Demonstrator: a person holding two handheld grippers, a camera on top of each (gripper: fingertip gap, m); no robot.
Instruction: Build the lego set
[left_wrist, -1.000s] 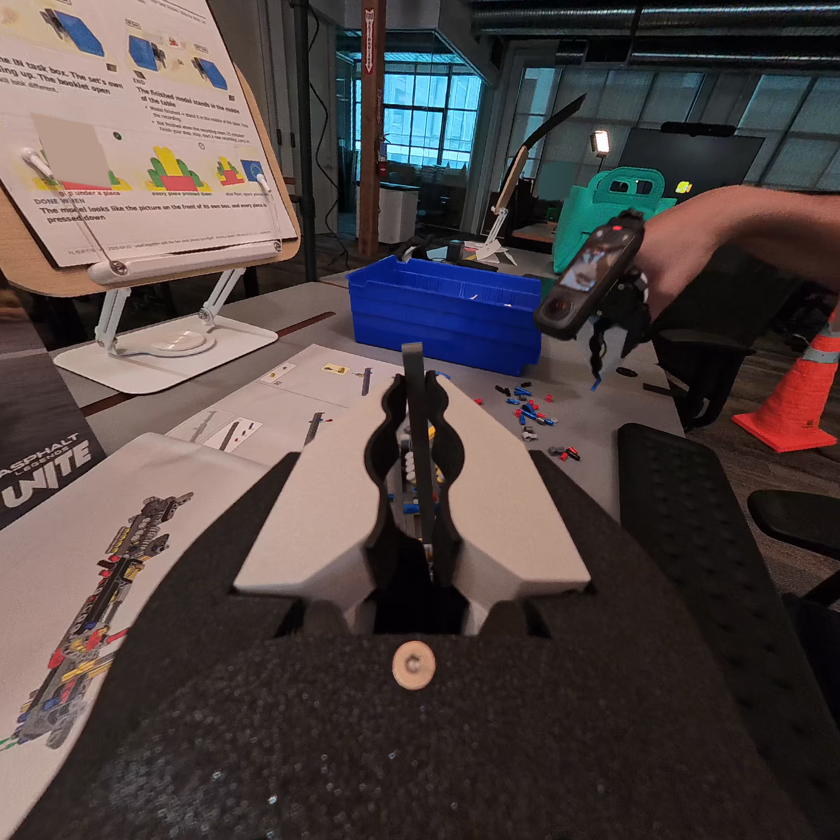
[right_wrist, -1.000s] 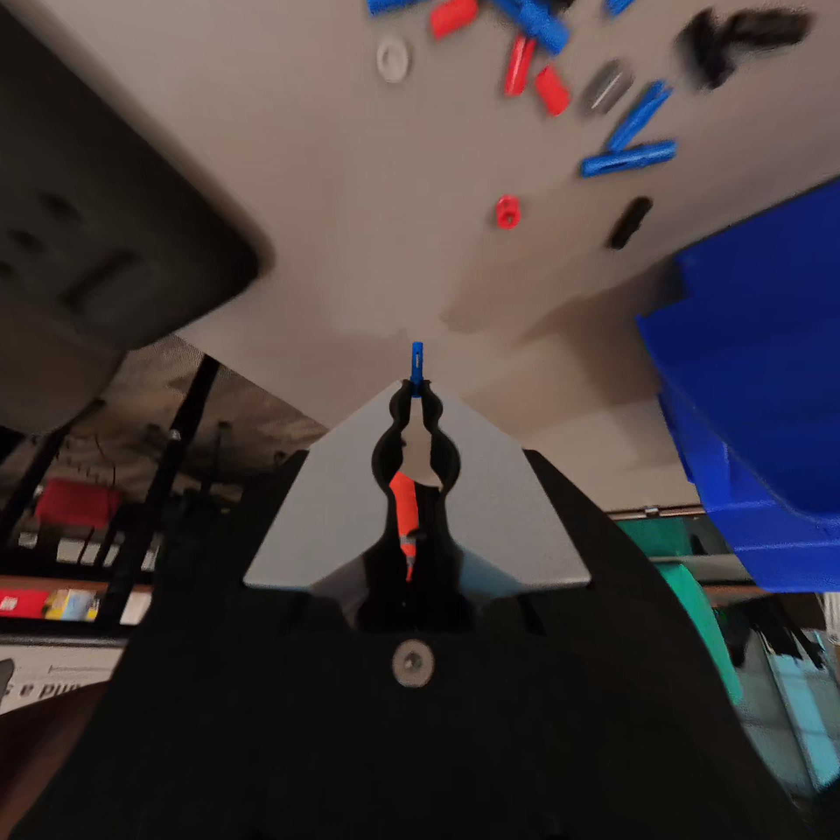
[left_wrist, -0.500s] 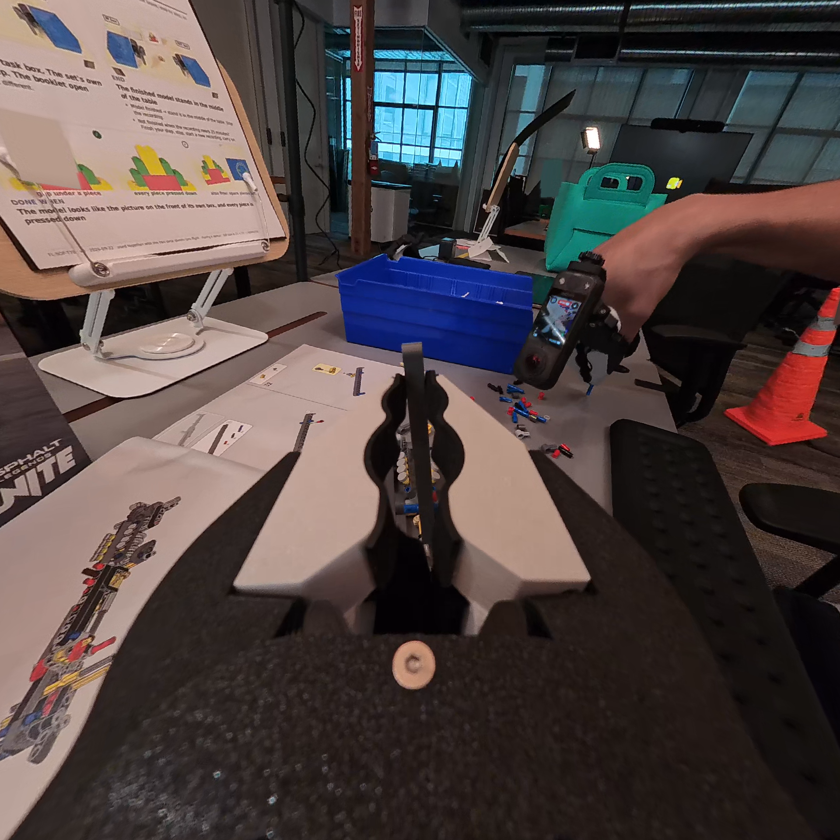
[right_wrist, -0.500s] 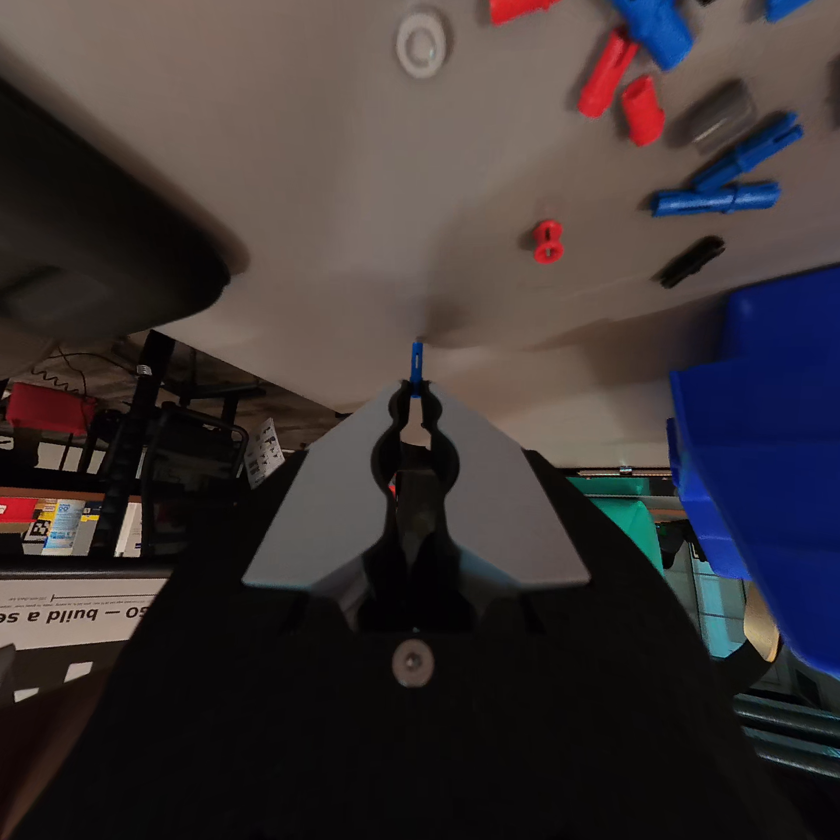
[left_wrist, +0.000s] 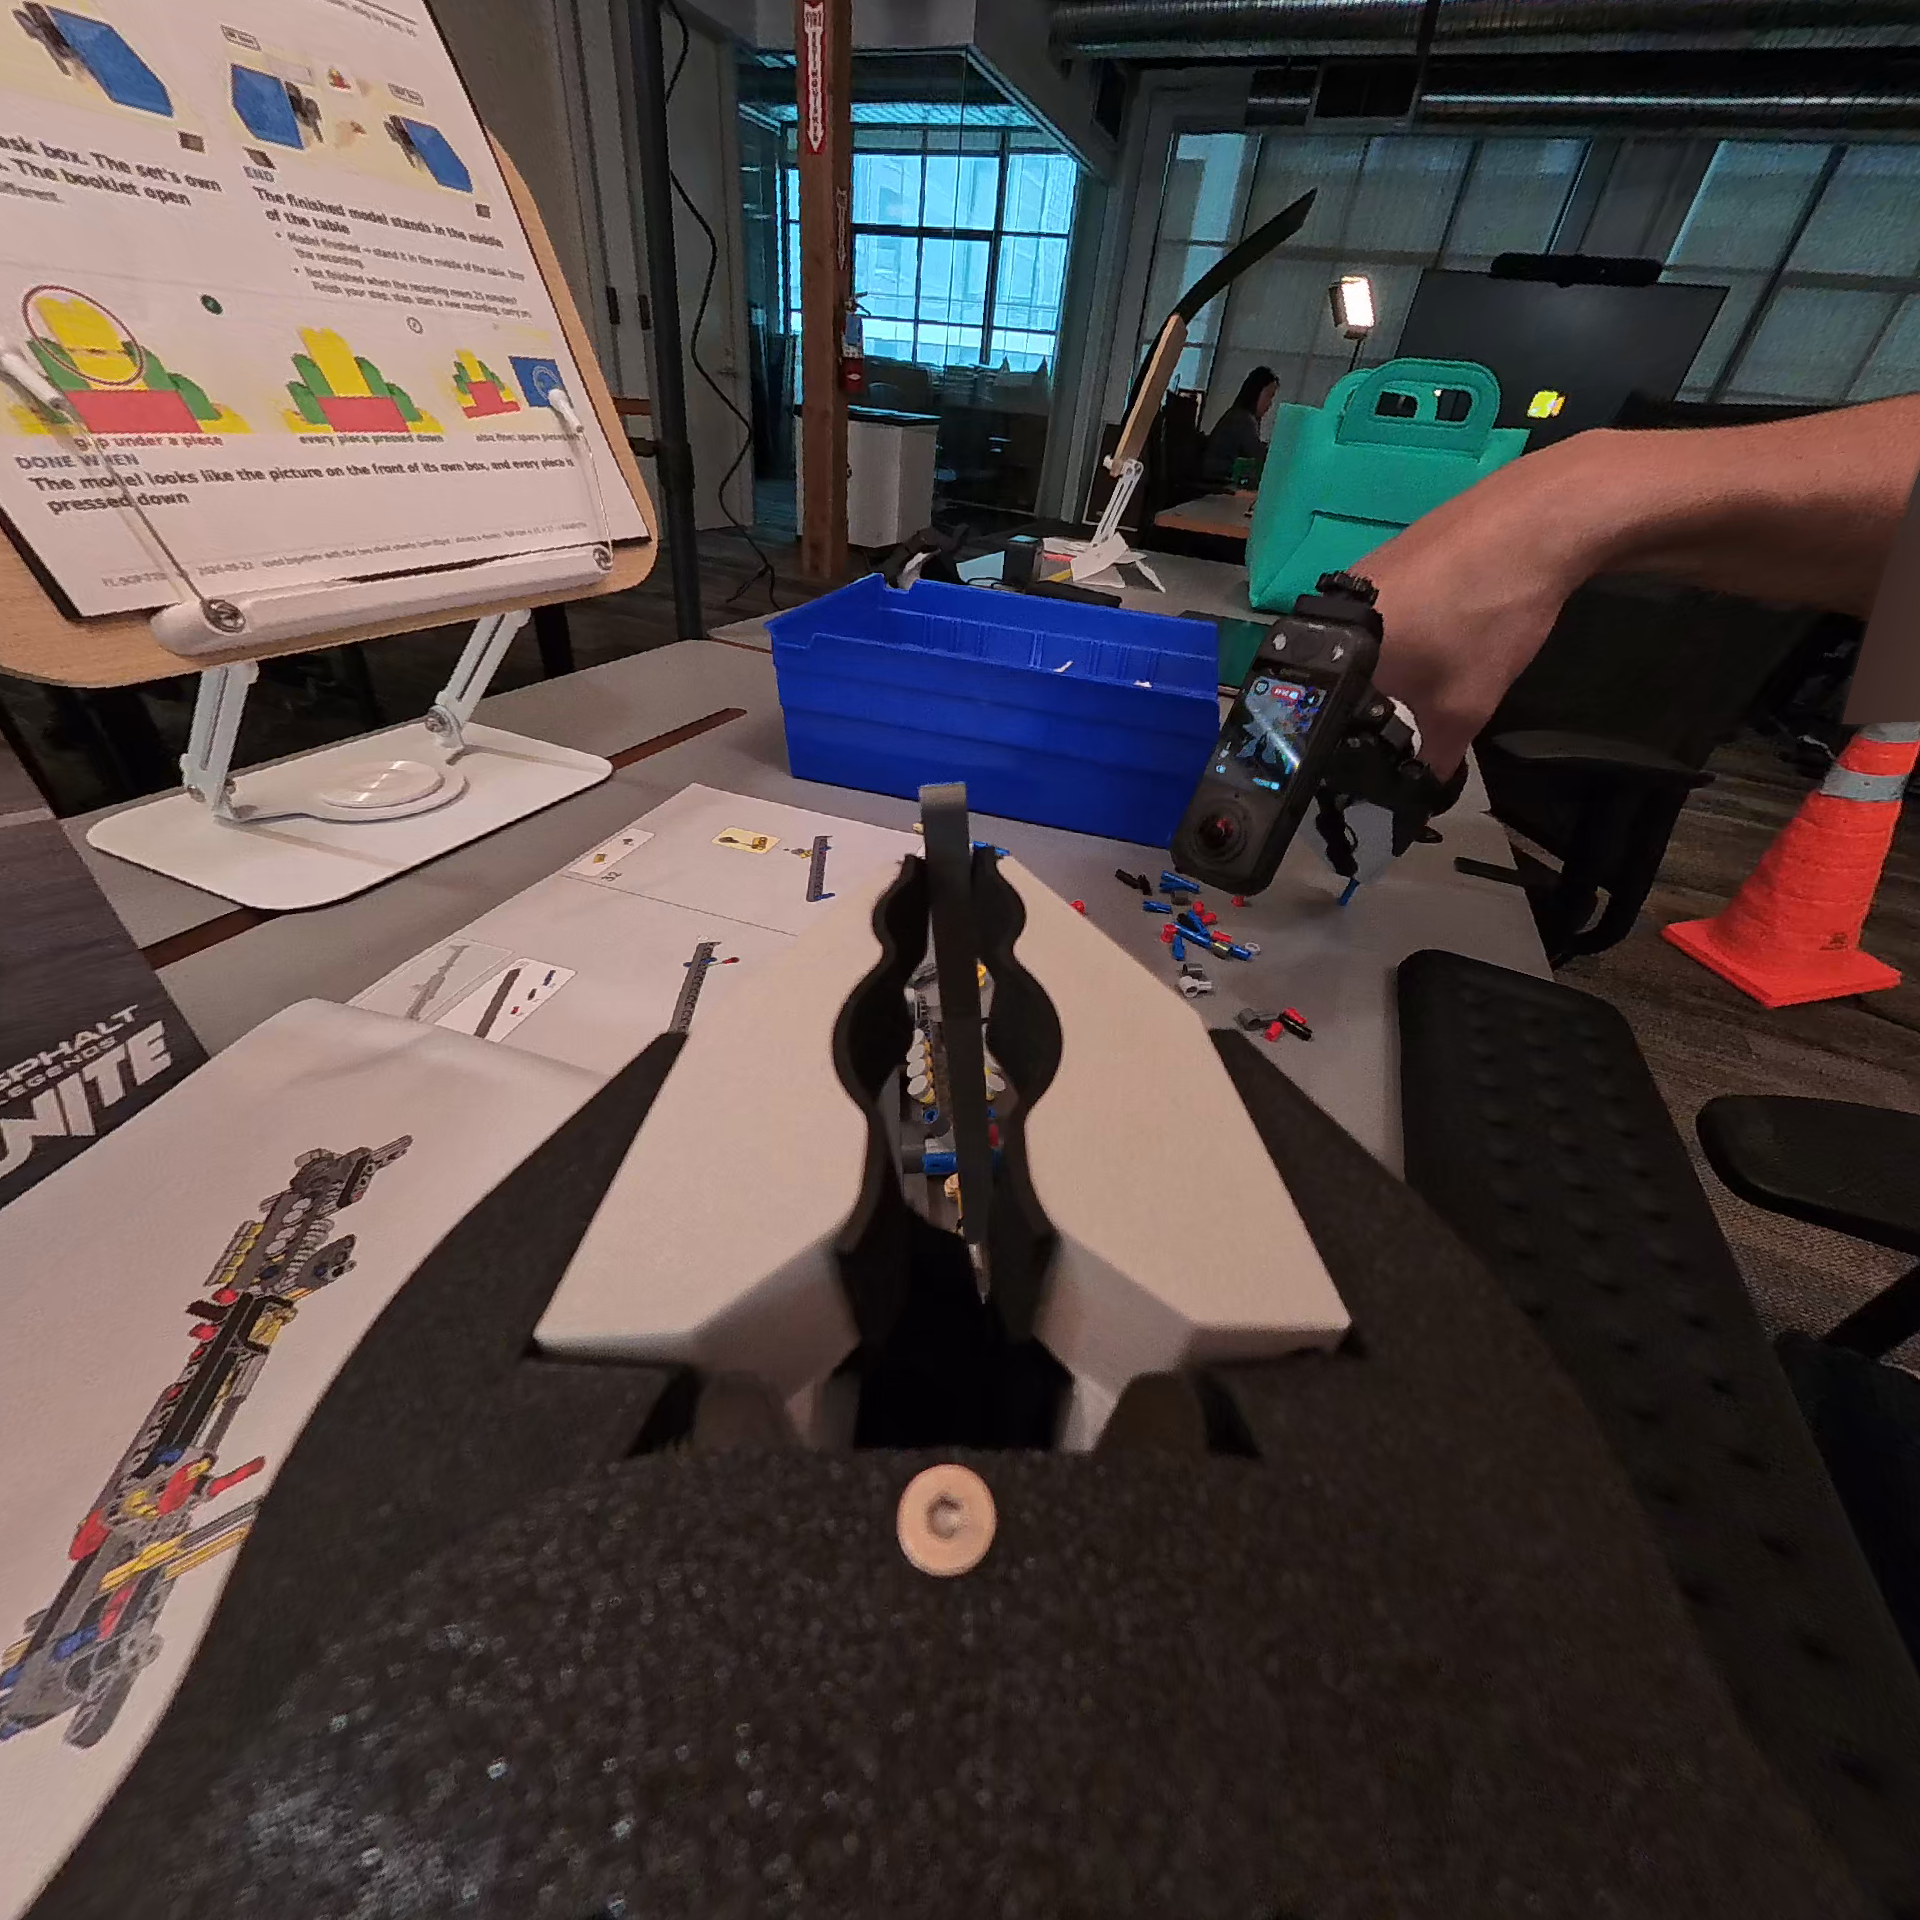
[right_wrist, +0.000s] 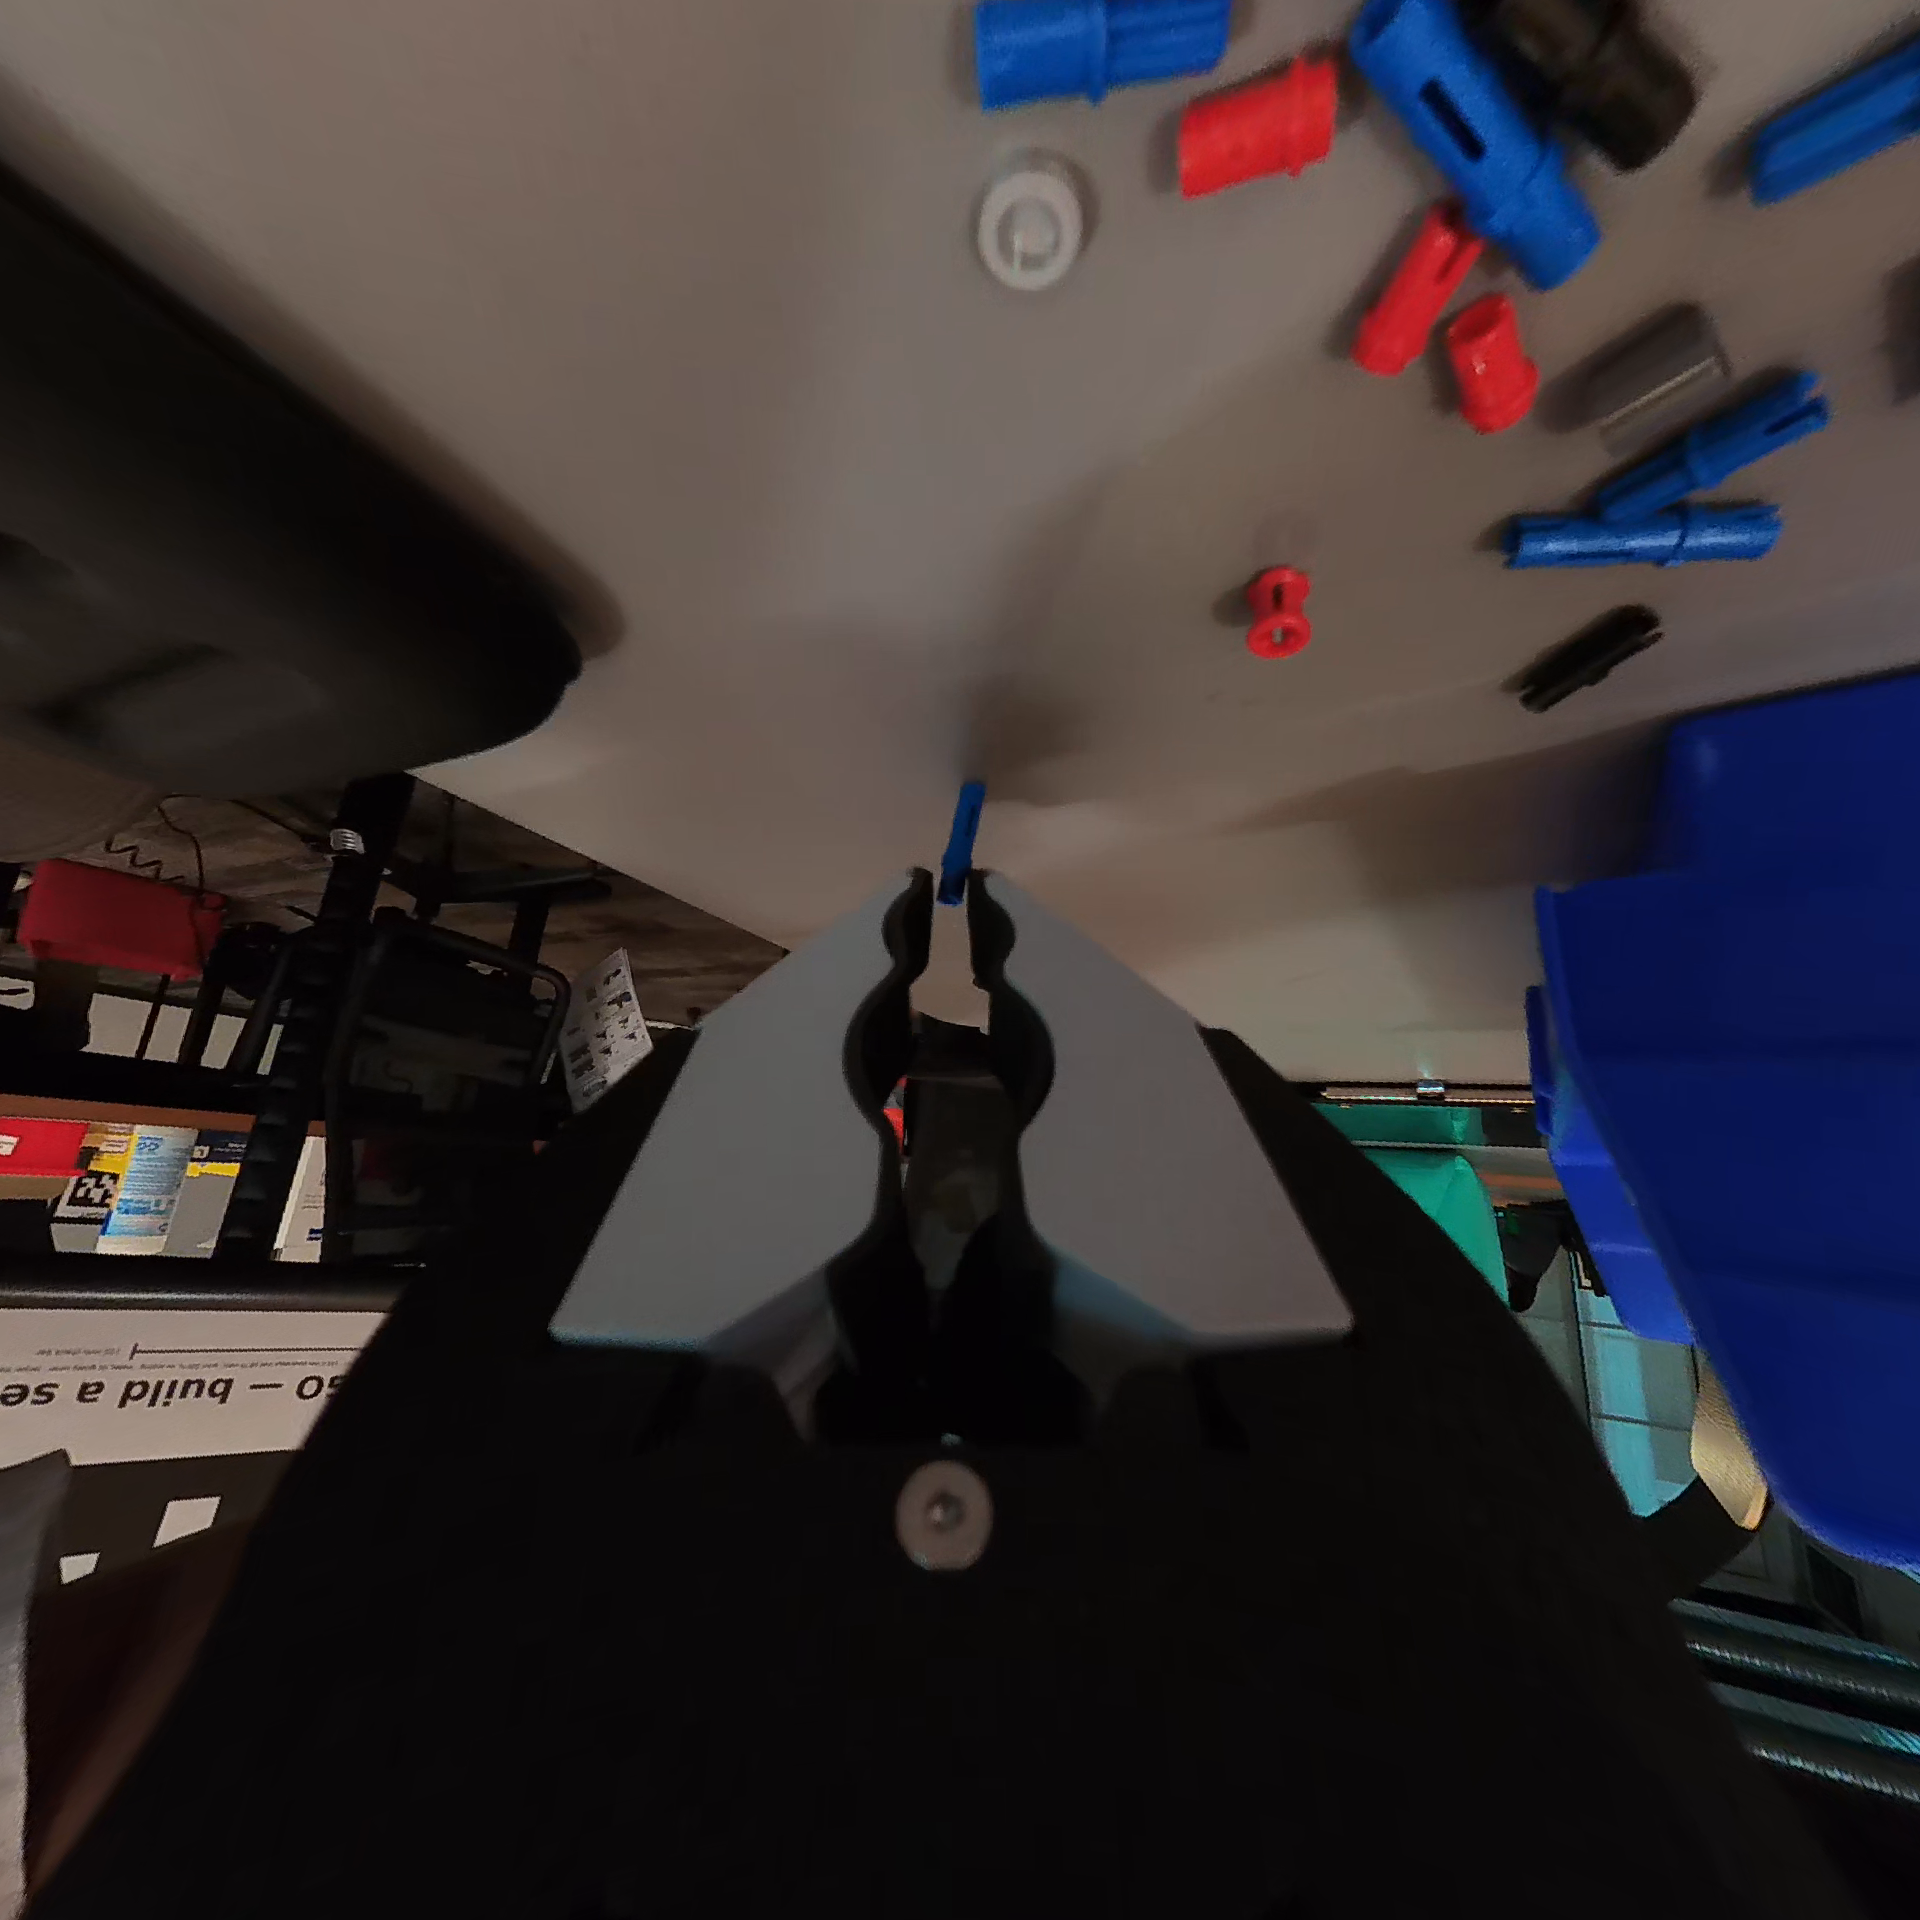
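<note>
From my left wrist view, left to right: a document stand (left_wrist: 312, 582) with printed sheets, an open instruction booklet (left_wrist: 623, 935) lying flat on the grey surface (left_wrist: 665, 727), then my left gripper (left_wrist: 951, 883) clenched on a dark grey beam (left_wrist: 951, 987) that stands up between its fingers. Behind the beam, through the gap, a partly built model (left_wrist: 930, 1091) with yellow and blue parts shows. Farther right sits a blue bin (left_wrist: 997, 707), a scatter of loose pins (left_wrist: 1195, 930), and my right hand (left_wrist: 1475, 644) holding the right gripper (left_wrist: 1345, 888) tip-down just over the surface, beside a black foam pad (left_wrist: 1558, 1143).

Only my right wrist view shows the grasp closely: the right gripper (right_wrist: 948, 883) pinches a small blue pin (right_wrist: 961, 836) at the very fingertips, the pin's free end close to the surface (right_wrist: 727, 416); whether it touches I cannot tell. To its right lie red pins (right_wrist: 1276, 613), blue pins (right_wrist: 1642, 535) and a black pin (right_wrist: 1584, 657), then the bin's (right_wrist: 1745, 1039) corner.
</note>
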